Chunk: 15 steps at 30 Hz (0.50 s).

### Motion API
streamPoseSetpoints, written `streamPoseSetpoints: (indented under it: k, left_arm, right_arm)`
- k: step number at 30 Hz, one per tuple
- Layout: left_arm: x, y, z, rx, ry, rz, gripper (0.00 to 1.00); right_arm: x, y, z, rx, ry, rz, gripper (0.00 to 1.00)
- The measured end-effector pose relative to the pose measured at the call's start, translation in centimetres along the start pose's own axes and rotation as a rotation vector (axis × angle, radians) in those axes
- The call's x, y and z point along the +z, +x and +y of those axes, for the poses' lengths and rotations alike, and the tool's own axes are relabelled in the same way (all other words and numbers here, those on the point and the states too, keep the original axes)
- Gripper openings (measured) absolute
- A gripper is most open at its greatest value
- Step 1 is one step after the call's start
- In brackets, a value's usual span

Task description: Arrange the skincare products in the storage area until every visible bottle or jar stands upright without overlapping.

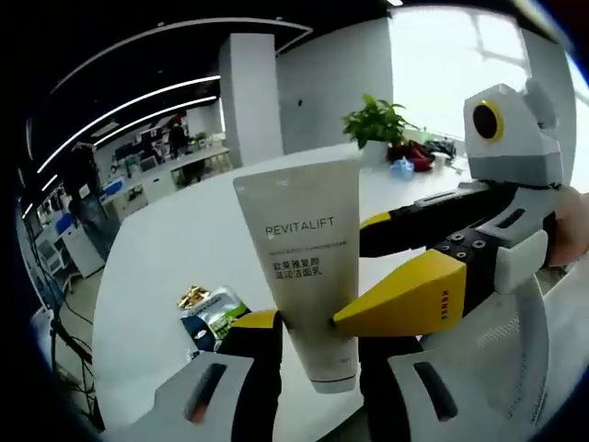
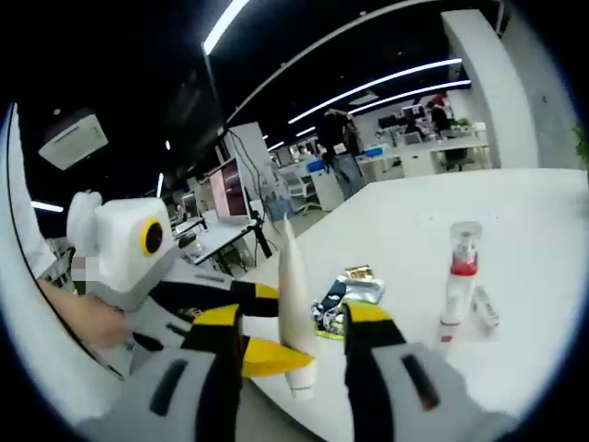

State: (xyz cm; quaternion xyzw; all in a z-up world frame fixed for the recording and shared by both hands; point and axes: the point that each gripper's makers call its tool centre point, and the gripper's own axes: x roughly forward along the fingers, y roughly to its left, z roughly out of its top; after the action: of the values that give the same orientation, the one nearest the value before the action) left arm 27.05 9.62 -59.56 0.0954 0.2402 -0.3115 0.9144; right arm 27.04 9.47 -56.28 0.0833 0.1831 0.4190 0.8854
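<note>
The left gripper [image 1: 308, 345] clamps a white tube [image 1: 306, 267], cap down, between its jaws. The right gripper [image 2: 294, 350] stands open around that tube, above the white table [image 2: 515, 239], a spray bottle [image 2: 457, 272] further right

Table [image 2: 515, 230] wide open beyond pump bottle [image 2: 457, 276]; snack packets [image 2: 345, 293] block path just left of it.

Both hand-held grippers [image 1: 304, 331] [image 2: 294, 345] meet, jaws partly closed.

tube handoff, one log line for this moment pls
tube: off table, cap down | left gripper: shut on tube | right gripper: jaw against tube | table: bottle upright, packets flat
</note>
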Motion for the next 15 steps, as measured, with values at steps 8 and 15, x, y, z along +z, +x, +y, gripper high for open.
streamPoseSetpoints:
  k: [8,15]
  left_arm:
    - [0.3,0.2,-1.0,-0.028,0.036,-0.001,0.29]
    - [0.6,0.2,-1.5,-0.041,0.051,-0.004,0.29]
  right_arm:
    - [-0.3,0.0,-0.7,-0.021,0.027,0.017,0.33]
    - [-0.3,-0.1,-1.1,-0.034,0.047,0.012,0.25]
